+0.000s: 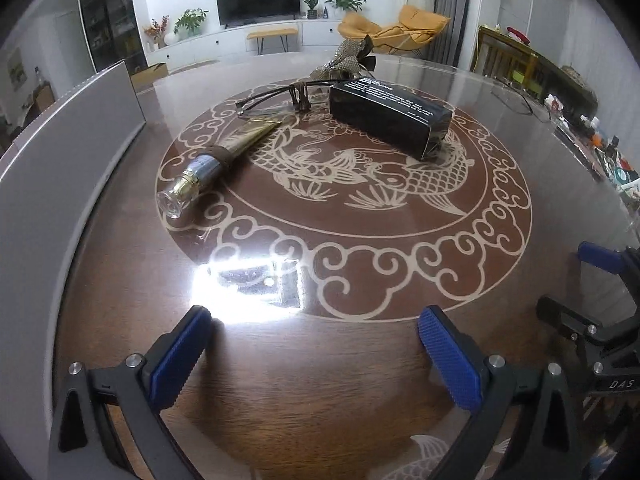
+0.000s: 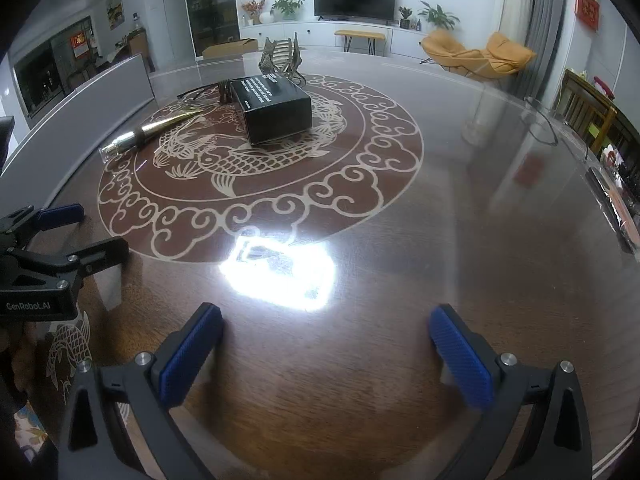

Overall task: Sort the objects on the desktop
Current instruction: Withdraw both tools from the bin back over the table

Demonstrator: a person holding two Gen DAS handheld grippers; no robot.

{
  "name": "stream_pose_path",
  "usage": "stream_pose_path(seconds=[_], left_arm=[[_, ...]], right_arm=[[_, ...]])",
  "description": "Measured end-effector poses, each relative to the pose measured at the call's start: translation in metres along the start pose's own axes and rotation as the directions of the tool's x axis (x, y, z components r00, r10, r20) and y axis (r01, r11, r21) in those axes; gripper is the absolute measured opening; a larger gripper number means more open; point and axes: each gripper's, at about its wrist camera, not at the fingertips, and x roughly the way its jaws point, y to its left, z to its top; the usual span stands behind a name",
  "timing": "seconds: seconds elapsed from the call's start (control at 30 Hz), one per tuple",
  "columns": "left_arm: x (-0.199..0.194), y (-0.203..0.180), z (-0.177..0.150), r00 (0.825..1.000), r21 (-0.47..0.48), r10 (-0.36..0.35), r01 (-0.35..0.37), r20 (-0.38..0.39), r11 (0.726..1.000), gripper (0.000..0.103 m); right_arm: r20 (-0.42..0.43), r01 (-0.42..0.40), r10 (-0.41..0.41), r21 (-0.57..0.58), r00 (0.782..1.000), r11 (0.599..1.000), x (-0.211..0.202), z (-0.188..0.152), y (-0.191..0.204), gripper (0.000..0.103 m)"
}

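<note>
Left wrist view: 4 task items lie grouped on the round carp emblem [image 1: 344, 208] inlaid in the tabletop [image 1: 280, 380]. The gold tube [image 1: 218, 160] lies on its side at the left of the emblem, clear cap toward the camera, with a dark band around its middle. The black box [image 1: 390, 118], printed with white text, lies at the right of the emblem, well apart from the tube. The eyeglasses [image 1: 276, 98] rest just behind the tube's flat end and beside the box's far end. The metallic bow-shaped ornament [image 1: 354, 58] sits behind the box, at the far edge of the emblem.

The left gripper [image 1: 312, 342] hovers over the near rim of the emblem with its jaws spread wide; nothing lies between them, and a bright lamp reflection [image 1: 248, 284] shows on the glossy surface ahead. Blue pads [image 1: 180, 354] line both fingers. The right gripper [image 1: 600, 292] enters at the right edge of this view.

Right wrist view: the right gripper [image 2: 326, 340] also has its jaws fully apart and empty, above bare tabletop [image 2: 440, 240] near the reflection [image 2: 280, 272]. The box [image 2: 276, 106], tube [image 2: 144, 134], eyeglasses [image 2: 200, 94] and ornament [image 2: 282, 56] all lie ahead to the left, well apart from both jaws. The left gripper [image 2: 76, 232] appears at the left edge.

A grey panel [image 1: 68, 152] stands along the left tabletop edge. Beyond it, a television [image 1: 258, 0], potted plants [image 1: 192, 20] and an orange chair [image 1: 396, 28] occupy the room.
</note>
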Motion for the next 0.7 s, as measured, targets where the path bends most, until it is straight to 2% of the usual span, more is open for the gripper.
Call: stream_pose_path(seconds=[0.7], left_arm=[[-0.001, 0.0031, -0.0025, 1.0, -0.005, -0.003, 0.003, 0.006, 1.0, 0.103]], right_arm=[[0.001, 0.0, 0.0, 0.0, 1.0, 1.0, -0.0005, -0.0005, -0.0002, 0.103]])
